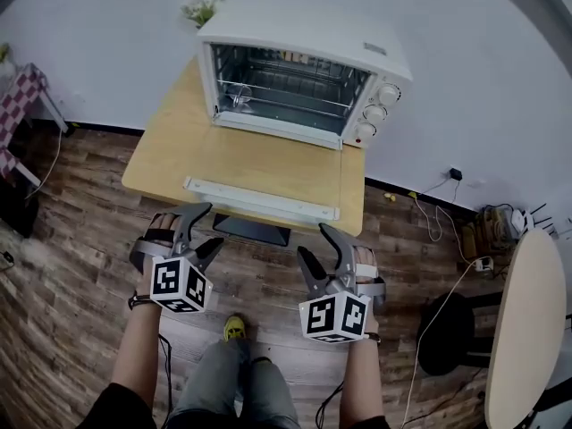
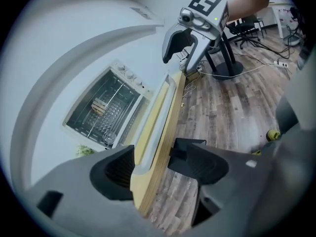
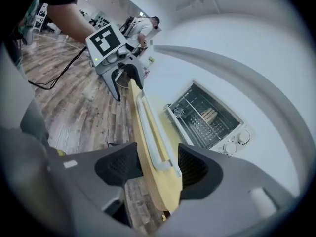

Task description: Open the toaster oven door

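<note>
A white toaster oven [image 1: 304, 83] stands at the back of a wooden table [image 1: 161, 159]. Its door lies flat and open toward me, with the long white handle [image 1: 259, 199] near the table's front edge. The wire rack inside shows. My left gripper [image 1: 210, 224] hovers open just short of the handle's left end. Just short of the right end, my right gripper [image 1: 315, 241] stands open too. In the left gripper view the handle [image 2: 165, 112] runs past the left gripper [image 2: 150, 164] without touching its pads. The right gripper view shows the right gripper [image 3: 160, 167] the same way, with the handle [image 3: 150, 132] untouched.
A small plant [image 1: 204, 7] sits behind the oven against the white wall. A dark box [image 1: 250, 231] hangs under the table's front edge. Cables [image 1: 429, 213] lie on the wood floor at right, beside a black stool base [image 1: 447, 329] and a pale round tabletop [image 1: 527, 329].
</note>
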Action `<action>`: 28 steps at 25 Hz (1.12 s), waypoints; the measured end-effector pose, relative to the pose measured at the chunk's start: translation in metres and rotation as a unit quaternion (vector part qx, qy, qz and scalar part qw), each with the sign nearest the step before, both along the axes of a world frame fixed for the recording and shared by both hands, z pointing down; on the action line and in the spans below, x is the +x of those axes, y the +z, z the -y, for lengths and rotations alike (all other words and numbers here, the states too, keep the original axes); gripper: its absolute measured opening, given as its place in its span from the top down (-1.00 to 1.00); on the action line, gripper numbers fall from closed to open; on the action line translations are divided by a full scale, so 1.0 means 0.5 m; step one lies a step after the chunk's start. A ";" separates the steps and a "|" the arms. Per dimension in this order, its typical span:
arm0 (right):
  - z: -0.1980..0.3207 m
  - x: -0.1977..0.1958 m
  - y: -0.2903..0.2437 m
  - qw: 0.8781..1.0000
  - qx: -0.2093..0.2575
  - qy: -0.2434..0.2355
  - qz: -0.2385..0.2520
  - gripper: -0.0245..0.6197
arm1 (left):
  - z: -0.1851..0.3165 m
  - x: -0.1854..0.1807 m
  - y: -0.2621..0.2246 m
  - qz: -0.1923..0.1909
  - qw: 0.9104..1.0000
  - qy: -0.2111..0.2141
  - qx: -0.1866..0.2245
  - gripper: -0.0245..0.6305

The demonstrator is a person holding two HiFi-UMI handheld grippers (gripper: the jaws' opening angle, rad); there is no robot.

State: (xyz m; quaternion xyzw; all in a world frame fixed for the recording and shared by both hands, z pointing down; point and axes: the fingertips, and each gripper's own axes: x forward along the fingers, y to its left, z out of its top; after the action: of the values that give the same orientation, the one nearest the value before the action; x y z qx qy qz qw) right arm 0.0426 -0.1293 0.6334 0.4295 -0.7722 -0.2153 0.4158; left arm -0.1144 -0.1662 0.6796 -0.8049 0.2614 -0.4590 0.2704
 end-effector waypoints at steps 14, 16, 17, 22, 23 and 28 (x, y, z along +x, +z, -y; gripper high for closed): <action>-0.048 0.006 -0.274 0.989 0.006 0.053 0.140 0.46 | -0.051 -0.017 -0.257 -0.078 0.995 -0.052 -0.020 0.21; -0.058 0.006 -0.307 0.985 0.006 0.060 0.159 0.50 | -0.058 -0.020 -0.284 -0.080 0.995 -0.061 -0.022 0.25; -0.062 0.008 -0.323 0.984 0.007 0.064 0.165 0.53 | -0.062 -0.021 -0.296 -0.081 0.994 -0.064 -0.024 0.27; -0.082 0.023 -0.392 0.978 0.012 0.083 0.191 0.65 | -0.078 -0.009 -0.360 -0.112 0.990 -0.075 -0.033 0.35; -0.084 0.029 -0.403 0.977 0.013 0.088 0.195 0.67 | -0.080 -0.005 -0.372 -0.120 0.989 -0.076 -0.035 0.37; -0.095 0.040 -0.449 0.970 0.017 0.106 0.218 0.77 | -0.088 -0.002 -0.427 -0.142 0.986 -0.081 -0.028 0.52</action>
State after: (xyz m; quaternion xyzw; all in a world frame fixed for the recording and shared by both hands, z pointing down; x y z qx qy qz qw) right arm 0.0627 -0.0819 0.4091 0.5524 -0.7906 -0.0843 0.2504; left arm -0.1155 -0.1221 0.4659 -0.8455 0.3482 -0.3675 0.1699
